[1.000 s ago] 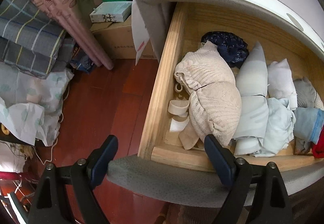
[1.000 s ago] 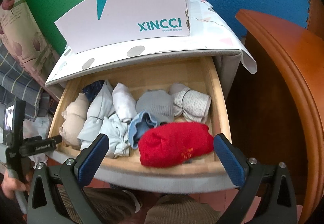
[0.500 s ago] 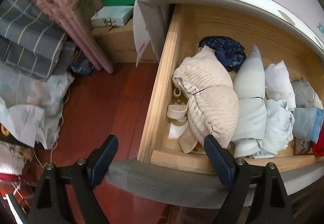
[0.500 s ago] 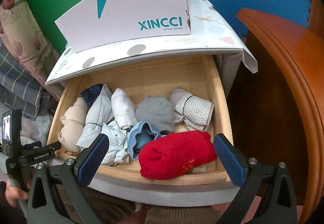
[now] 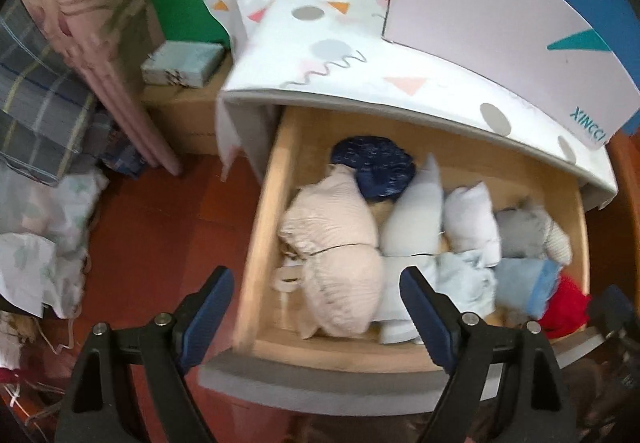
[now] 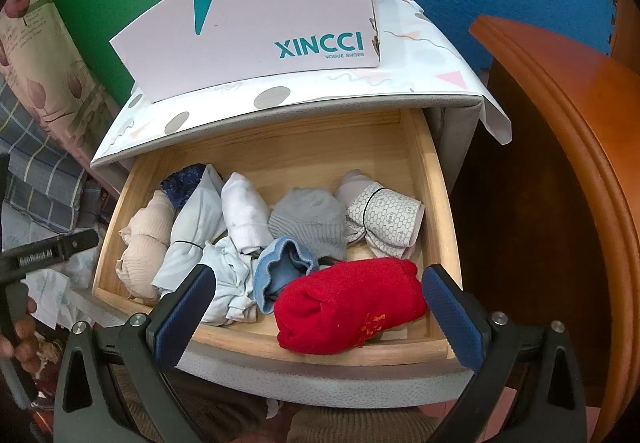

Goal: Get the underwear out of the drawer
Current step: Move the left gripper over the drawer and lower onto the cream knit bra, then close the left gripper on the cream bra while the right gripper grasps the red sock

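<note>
Hovering over the pulled-out wooden drawer, both grippers hang with jaws spread wide and nothing between them. Left gripper sits above the drawer's left front corner, one finger outside the side wall, the other over the clothes. Right gripper frames the front right of the drawer, its finger tips flanking the red bundle. Contents: a packed row of rolled and folded soft garments. Beige knitted piece against the left wall, dark blue item behind it, pale blue roll, white roll, grey piece, patterned white roll, blue-trimmed piece just beside the red one. Which of these counts as the underwear I cannot tell for certain; the small rolls are likely. Handling judgement: all light, limp, compressible cloth, no breakage risk, but it will unroll and drag neighbours if pinched at a loose edge. Best hold looks like across the thick middle of a roll, jaws sinking in from above, then a straight lift. A shoe box stands on the cabinet top, clear of the work.
</note>
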The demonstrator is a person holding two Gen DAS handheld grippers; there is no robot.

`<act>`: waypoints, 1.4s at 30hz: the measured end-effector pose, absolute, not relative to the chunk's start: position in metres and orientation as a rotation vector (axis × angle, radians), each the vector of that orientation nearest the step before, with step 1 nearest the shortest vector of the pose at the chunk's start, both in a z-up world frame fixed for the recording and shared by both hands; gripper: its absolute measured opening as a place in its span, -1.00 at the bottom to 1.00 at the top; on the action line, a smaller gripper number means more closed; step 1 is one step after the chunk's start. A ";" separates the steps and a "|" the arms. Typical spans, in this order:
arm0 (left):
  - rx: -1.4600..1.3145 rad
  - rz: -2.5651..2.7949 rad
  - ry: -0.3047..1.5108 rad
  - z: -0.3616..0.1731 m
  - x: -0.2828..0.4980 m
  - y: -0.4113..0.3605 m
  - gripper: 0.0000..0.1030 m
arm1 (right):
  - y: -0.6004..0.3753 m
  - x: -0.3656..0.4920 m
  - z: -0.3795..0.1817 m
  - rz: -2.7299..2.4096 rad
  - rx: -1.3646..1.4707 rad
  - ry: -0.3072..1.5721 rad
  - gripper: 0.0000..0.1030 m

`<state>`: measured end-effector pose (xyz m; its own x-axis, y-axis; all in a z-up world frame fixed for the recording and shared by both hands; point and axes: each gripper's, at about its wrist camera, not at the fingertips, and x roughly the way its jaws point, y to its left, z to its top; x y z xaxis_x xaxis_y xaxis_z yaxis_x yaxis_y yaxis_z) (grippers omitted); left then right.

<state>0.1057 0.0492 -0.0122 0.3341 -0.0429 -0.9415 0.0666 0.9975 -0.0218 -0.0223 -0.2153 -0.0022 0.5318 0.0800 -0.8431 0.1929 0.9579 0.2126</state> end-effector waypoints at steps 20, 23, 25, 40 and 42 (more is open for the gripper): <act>-0.073 -0.070 1.427 -0.080 0.144 0.030 0.32 | -0.224 -0.025 -0.007 -0.071 0.320 1.031 0.98; -0.042 -0.047 1.423 -0.086 0.148 0.028 0.32 | -0.224 -0.024 -0.007 -0.072 0.320 1.036 0.98; -0.024 -0.038 1.424 -0.089 0.149 0.025 0.32 | -0.224 -0.024 -0.008 -0.070 0.318 1.044 0.98; 0.002 0.001 1.459 -0.113 0.147 0.028 0.31 | -0.255 0.013 0.006 -0.034 0.214 1.226 0.98; -0.003 0.000 1.464 -0.114 0.148 0.027 0.30 | -0.260 0.020 0.005 -0.025 0.175 1.266 0.79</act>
<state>0.1475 0.0269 -0.1143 0.1063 -0.0018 -0.9943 -0.0019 1.0000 -0.0021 0.0204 -0.2596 0.0051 0.3021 0.0781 -0.9501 0.1150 0.9864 0.1177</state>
